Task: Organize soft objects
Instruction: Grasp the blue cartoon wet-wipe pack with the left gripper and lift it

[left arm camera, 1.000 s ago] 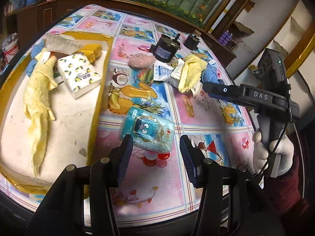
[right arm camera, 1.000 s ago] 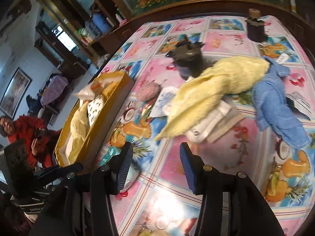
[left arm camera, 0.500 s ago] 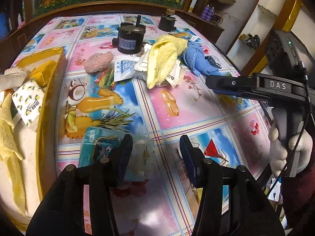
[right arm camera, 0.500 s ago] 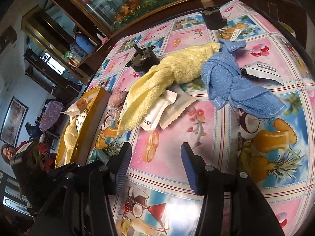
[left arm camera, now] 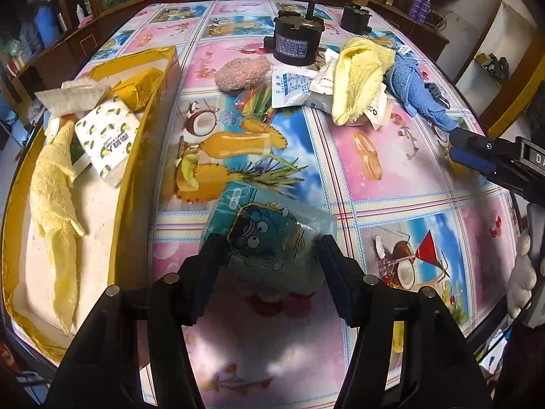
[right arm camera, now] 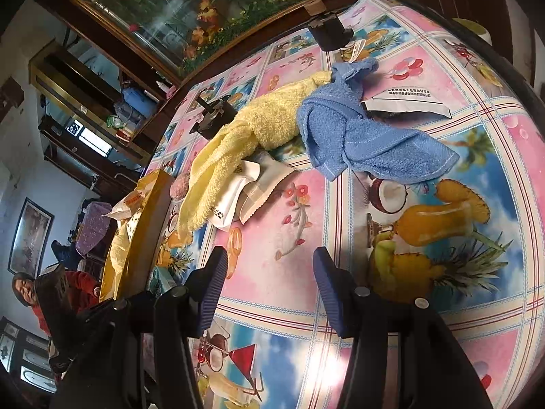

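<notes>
Letters "DA" mark the right claw, spread and empty; left claw, just widening, straddles the cartoon packet.

I see a teal tissue pack with a cartoon face lying flat on the counter, just beside the yellow tray. Farther back a yellow towel drapes over white packets, touching a crumpled blue towel. A pink fluffy pad lies nearby.
</notes>
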### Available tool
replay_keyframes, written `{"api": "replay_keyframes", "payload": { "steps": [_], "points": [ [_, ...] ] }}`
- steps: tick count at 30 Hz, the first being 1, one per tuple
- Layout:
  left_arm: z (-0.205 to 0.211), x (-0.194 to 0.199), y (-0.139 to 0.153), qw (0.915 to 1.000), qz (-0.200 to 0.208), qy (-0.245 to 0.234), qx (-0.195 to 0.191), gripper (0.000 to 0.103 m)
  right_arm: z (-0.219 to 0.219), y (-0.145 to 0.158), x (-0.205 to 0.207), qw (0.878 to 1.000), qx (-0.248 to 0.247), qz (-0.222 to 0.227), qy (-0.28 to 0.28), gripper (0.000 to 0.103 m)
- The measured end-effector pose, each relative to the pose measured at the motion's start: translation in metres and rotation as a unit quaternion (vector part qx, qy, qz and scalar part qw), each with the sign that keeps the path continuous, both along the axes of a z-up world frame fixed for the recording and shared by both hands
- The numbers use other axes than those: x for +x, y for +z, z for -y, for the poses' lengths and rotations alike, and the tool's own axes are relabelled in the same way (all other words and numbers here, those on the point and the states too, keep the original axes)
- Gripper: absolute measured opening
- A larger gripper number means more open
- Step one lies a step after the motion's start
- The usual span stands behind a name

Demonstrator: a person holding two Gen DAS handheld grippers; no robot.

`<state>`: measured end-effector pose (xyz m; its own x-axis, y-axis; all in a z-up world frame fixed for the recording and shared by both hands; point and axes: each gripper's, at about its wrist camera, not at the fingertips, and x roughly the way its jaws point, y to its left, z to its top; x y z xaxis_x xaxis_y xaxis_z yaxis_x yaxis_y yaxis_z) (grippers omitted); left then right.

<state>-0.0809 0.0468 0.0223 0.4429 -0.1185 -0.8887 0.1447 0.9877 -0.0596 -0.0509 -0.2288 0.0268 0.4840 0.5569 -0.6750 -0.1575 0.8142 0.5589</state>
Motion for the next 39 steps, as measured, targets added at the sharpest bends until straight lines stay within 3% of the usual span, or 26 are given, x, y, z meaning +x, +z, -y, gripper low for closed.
{"api": "replay_keyframes", "payload": {
  "steps": [2, 6, 10, 13, 16, 24, 30, 33, 36, 39],
  "points": [
    [0.011, 0.006, 0.000, 0.9994, 0.015, -0.029, -0.010, 0.060, 0.004, 0.001, -0.002, 1.000, 0.001, 0.004, -0.004, 0.052],
    [0.026, 0.009, 0.004, 0.9918, 0.033, -0.102, -0.069, 0.059, 0.021, 0.003, -0.004, 1.000, 0.009, 0.009, -0.024, 0.052],
    [0.012, -0.002, 0.031, 0.9853, 0.065, -0.108, -0.116, 0.060, 0.041, 0.004, -0.009, 0.999, 0.009, 0.009, -0.047, 0.053],
    [-0.009, -0.008, 0.044, 0.9880, 0.075, -0.076, -0.112, 0.061, 0.051, 0.003, -0.011, 0.998, 0.008, 0.010, -0.057, 0.053],
    [-0.022, -0.010, 0.037, 0.9935, 0.053, -0.041, -0.092, 0.061, 0.055, 0.000, -0.011, 0.998, 0.013, 0.012, -0.061, 0.054],
    [0.013, 0.011, -0.001, 0.9972, -0.010, -0.012, -0.072, 0.061, 0.062, -0.002, -0.010, 0.997, 0.026, 0.014, -0.073, 0.054],
    [0.033, 0.030, -0.001, 0.9992, 0.012, 0.005, -0.037, 0.062, 0.097, 0.019, 0.000, 0.991, 0.008, 0.042, -0.126, 0.054],
    [0.034, 0.034, -0.004, 0.9994, 0.016, 0.010, -0.027, 0.067, 0.103, 0.022, 0.019, 0.990, -0.022, 0.037, -0.136, 0.058],
    [0.027, 0.038, -0.010, 0.9988, 0.007, 0.018, -0.044, 0.073, 0.092, 0.024, 0.034, 0.991, -0.052, 0.038, -0.118, 0.058],
    [0.023, 0.041, -0.010, 0.9984, 0.023, 0.018, -0.049, 0.074, 0.069, 0.028, 0.038, 0.994, -0.066, 0.047, -0.074, 0.058]
  ]
}}
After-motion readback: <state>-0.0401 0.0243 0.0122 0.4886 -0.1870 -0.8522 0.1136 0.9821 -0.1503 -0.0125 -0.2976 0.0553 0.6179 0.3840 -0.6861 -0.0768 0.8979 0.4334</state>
